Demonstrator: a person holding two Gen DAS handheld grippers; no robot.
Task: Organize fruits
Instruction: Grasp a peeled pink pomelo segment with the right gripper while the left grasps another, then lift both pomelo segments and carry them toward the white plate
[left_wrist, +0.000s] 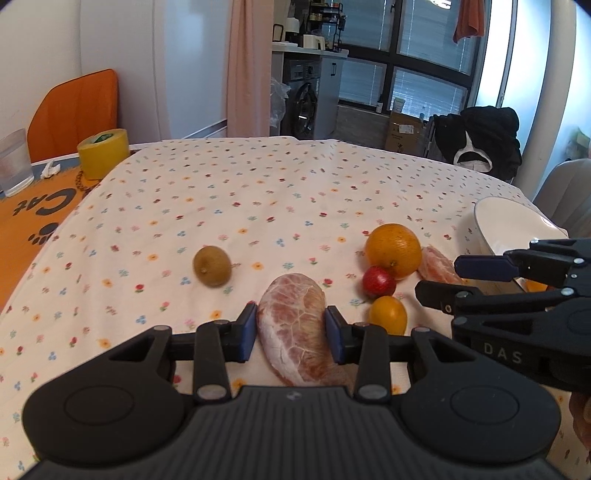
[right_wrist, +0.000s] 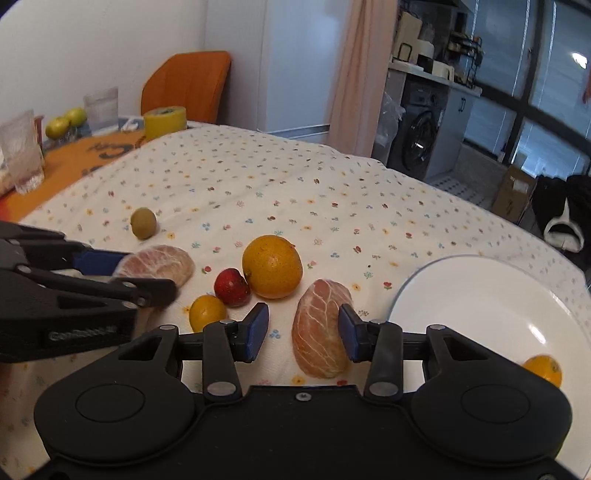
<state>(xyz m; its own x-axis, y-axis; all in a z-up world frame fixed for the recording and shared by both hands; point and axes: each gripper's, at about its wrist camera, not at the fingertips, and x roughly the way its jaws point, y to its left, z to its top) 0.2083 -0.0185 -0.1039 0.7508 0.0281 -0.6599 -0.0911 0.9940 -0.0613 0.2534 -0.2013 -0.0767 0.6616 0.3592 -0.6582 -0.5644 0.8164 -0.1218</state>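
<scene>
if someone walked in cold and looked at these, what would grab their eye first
Probably the two peeled pomelo pieces on the flowered tablecloth, each sitting between a gripper's blue pads: the left piece in the left gripper, the right piece in the open right gripper. Next, the big orange in the middle with a small red fruit against it, and the white plate at the right holding one small orange fruit.

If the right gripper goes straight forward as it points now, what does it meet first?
Probably the peeled citrus segment, which already lies between the right gripper's open fingers, nearer the right one. Beyond it sits the large orange.
</scene>
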